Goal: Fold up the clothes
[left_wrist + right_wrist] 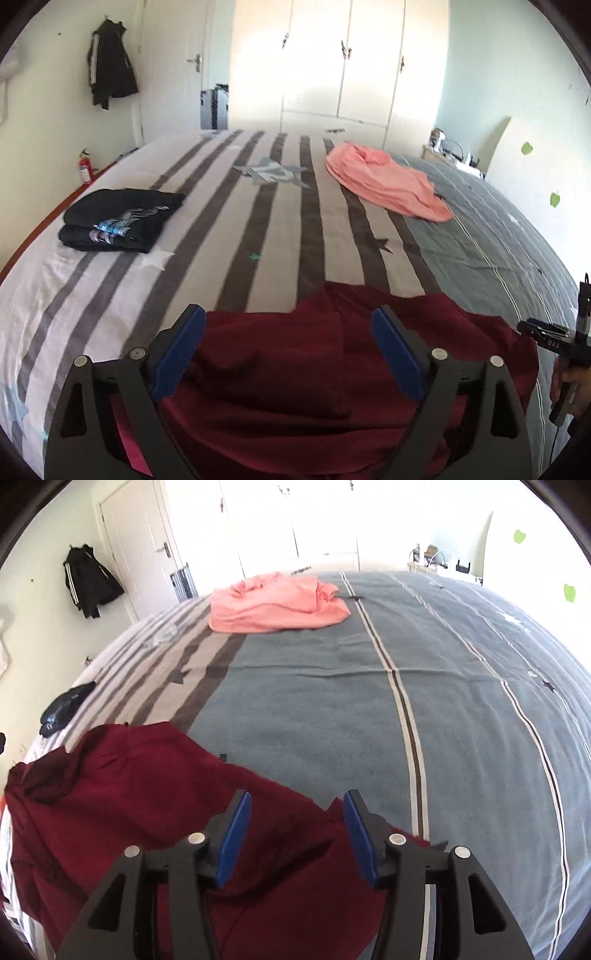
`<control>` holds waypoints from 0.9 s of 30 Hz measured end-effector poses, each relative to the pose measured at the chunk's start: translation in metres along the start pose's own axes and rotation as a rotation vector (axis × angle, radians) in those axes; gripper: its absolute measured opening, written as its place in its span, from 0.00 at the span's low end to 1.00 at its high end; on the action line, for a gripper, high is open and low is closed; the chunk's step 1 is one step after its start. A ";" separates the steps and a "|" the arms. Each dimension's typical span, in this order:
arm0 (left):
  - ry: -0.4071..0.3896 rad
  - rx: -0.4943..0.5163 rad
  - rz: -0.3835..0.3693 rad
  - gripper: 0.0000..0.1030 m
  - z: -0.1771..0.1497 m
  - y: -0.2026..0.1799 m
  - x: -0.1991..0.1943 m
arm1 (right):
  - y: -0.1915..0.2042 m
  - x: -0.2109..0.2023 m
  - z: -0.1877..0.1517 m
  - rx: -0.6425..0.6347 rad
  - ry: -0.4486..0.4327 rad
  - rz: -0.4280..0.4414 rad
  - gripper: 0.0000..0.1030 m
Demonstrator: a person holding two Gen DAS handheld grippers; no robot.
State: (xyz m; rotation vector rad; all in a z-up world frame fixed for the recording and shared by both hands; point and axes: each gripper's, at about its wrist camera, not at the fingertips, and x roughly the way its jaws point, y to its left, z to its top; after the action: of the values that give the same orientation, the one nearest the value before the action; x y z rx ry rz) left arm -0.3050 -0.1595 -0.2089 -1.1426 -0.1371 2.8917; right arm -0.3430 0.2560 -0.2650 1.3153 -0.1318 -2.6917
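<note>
Maroon garment [332, 369] lies rumpled, soft and limp, on the bed [332, 701]; we'd pinch its edges, left gripper [288, 354] and right gripper [297, 834] both spread wide, holding nothing.

Left gripper [288, 354] and right gripper [297, 834] are built alike: matte black angular frames with triangular cut-outs, and blue pads [181, 354] lining the inner finger faces. Round silver screw heads [439, 353] are seen at the finger pivots. White lettering, unreadable, and a thin dark cable [556, 435] are noted on the right gripper's body in the left wrist view.
</note>
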 end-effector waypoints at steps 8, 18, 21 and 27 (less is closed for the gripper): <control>0.244 0.176 0.033 0.72 -0.023 -0.054 0.087 | 0.008 0.025 -0.006 -0.069 0.046 0.040 0.48; 0.132 0.061 0.246 0.06 -0.014 0.000 0.082 | 0.029 0.036 -0.013 -0.144 0.064 0.135 0.09; 0.086 -0.005 0.306 0.06 0.000 0.028 0.063 | 0.051 0.015 -0.016 -0.152 0.024 0.219 0.09; 0.057 0.000 0.190 0.44 -0.009 0.017 0.020 | 0.124 -0.023 -0.026 -0.193 -0.034 0.390 0.08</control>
State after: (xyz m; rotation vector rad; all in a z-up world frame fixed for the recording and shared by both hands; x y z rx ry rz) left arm -0.3133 -0.1751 -0.2301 -1.3048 -0.0292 3.0158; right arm -0.2976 0.1368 -0.2454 1.0611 -0.1151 -2.3331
